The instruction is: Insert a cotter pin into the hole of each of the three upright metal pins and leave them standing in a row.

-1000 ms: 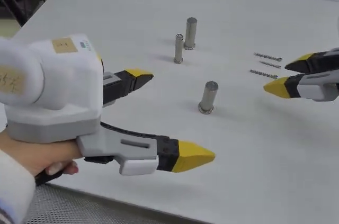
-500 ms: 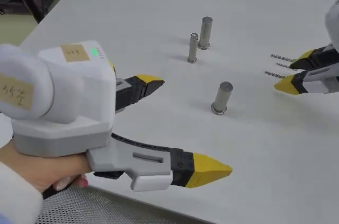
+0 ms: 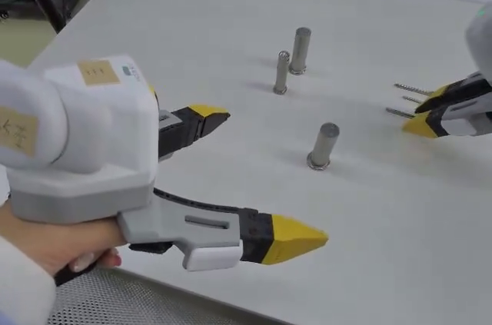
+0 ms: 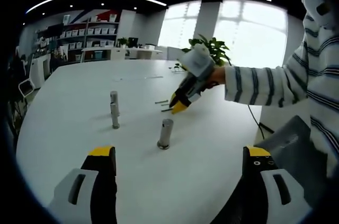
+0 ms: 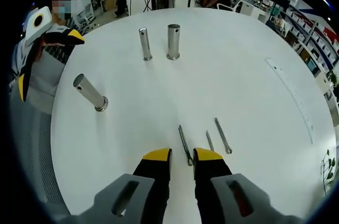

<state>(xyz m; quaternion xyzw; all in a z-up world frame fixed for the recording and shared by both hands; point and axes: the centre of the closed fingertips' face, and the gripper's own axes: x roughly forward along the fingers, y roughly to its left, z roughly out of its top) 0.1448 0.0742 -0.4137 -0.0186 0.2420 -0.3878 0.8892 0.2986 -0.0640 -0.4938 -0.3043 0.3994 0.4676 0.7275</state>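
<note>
Yellow-tipped right gripper (image 5: 183, 156) holds its jaws a little apart around a thin grey metal cotter pin (image 5: 184, 140) end, clear in the right gripper view — left gripper (image 3: 269, 175) jaws far apart

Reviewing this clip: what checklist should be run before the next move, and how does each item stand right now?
1. Three metal pins upright: ok.
2. Three cotter pins lying loose on the table: ok.
3. Right hand-held gripper jaws astride the end of one cotter pin: ok.
4. That cotter pin clamped: not ok, jaws apart.
5. Left hand-held gripper open, empty: ok.
6. Metal pins' cross-holes turned toward the approach: cannot tell.
</note>
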